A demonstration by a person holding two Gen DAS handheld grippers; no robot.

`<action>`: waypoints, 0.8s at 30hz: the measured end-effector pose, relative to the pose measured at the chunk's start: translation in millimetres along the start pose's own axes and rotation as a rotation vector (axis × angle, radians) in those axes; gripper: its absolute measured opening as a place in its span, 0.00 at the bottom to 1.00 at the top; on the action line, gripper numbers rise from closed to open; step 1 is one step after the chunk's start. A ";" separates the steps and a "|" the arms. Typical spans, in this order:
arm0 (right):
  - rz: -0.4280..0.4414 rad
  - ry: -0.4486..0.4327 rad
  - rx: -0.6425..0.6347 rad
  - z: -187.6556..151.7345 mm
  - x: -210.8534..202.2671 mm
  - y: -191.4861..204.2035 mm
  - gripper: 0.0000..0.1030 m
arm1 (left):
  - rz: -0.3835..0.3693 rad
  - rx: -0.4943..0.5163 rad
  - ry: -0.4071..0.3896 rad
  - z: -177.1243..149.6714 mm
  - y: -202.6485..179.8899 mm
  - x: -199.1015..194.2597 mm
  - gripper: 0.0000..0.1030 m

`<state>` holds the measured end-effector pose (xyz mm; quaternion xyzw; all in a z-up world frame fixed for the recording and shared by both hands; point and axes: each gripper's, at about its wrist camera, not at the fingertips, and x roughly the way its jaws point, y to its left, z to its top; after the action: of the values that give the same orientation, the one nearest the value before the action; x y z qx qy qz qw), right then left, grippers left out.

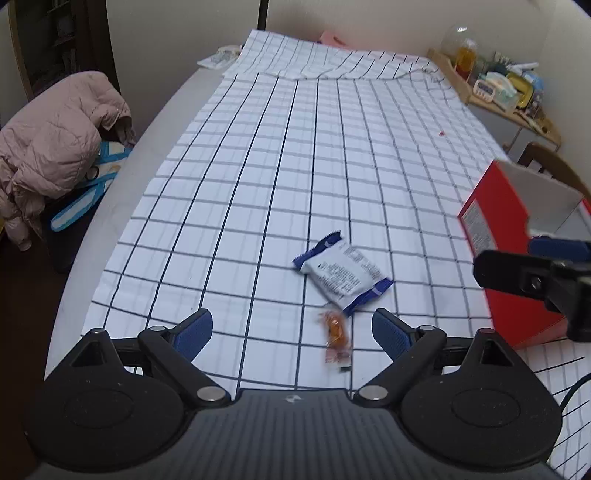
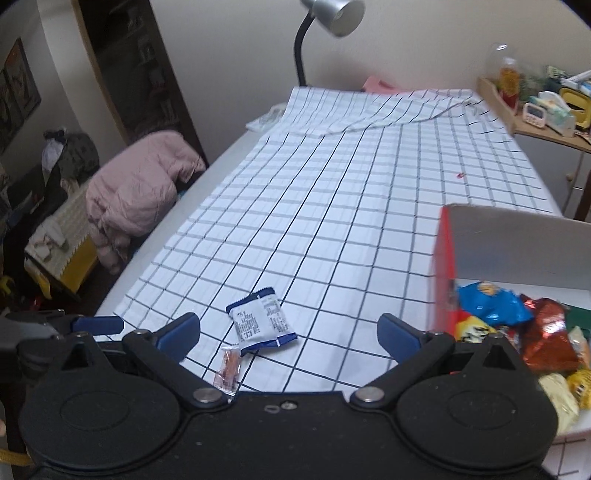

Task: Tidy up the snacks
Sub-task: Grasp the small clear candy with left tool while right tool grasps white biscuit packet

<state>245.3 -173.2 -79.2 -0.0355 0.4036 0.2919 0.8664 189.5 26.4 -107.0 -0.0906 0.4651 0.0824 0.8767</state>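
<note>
A white-and-blue snack packet [image 1: 343, 273] [image 2: 261, 321] lies flat on the checked tablecloth, with a small orange wrapped candy [image 1: 335, 336] [image 2: 227, 368] just nearer to me. My left gripper [image 1: 291, 330] hovers open above the cloth; the candy lies between its fingers' lines, untouched. My right gripper [image 2: 288, 334] is open too, the packet ahead of it and between its fingers. A red box [image 1: 491, 221] [image 2: 443, 266] stands to the right, holding several bright snack bags [image 2: 517, 321]. In the left wrist view the right gripper [image 1: 532, 266] shows in front of the box.
A pink padded jacket [image 1: 55, 144] [image 2: 136, 184] lies beside the table's left edge. A wooden shelf [image 1: 495, 85] [image 2: 535, 110] crowded with bottles and small items stands at the far right. A desk lamp [image 2: 325, 22] rises at the table's far end.
</note>
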 end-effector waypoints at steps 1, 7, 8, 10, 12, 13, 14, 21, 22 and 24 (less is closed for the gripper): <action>0.000 0.013 -0.008 0.5 6.9 1.6 0.98 | 0.002 0.000 0.013 -1.9 0.2 4.8 0.91; -0.007 0.087 -0.048 5.1 47.2 7.3 0.93 | -0.006 0.030 0.051 -12.1 -5.8 28.5 0.91; -0.009 0.096 -0.054 6.1 53.1 7.5 0.92 | -0.009 0.038 0.054 -13.4 -7.8 31.9 0.91; -0.010 0.119 -0.069 8.0 65.8 8.3 0.89 | -0.008 0.046 0.047 -15.3 -11.0 36.5 0.91; -0.010 0.142 -0.090 8.6 77.8 9.1 0.87 | -0.013 0.047 0.049 -14.9 -13.0 41.9 0.91; -0.009 0.154 -0.102 8.6 83.3 10.0 0.87 | -0.016 0.042 0.053 -14.6 -13.2 44.7 0.91; -0.007 0.165 -0.113 8.6 88.3 10.9 0.86 | -0.018 0.034 0.059 -14.3 -13.2 48.0 0.91; 0.008 0.222 -0.159 9.4 117.9 16.7 0.80 | -0.025 -0.003 0.079 -13.5 -15.2 63.2 0.83; 0.010 0.229 -0.165 9.0 121.0 17.9 0.80 | -0.025 -0.002 0.081 -13.3 -16.1 64.8 0.79; 0.009 0.241 -0.181 7.8 126.8 20.5 0.78 | -0.022 -0.001 0.089 -13.2 -18.0 67.9 0.76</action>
<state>303.5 -93.5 -161.8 -0.1466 0.4767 0.3248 0.8036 220.6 9.9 -169.2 -0.0996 0.5025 0.0687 0.8561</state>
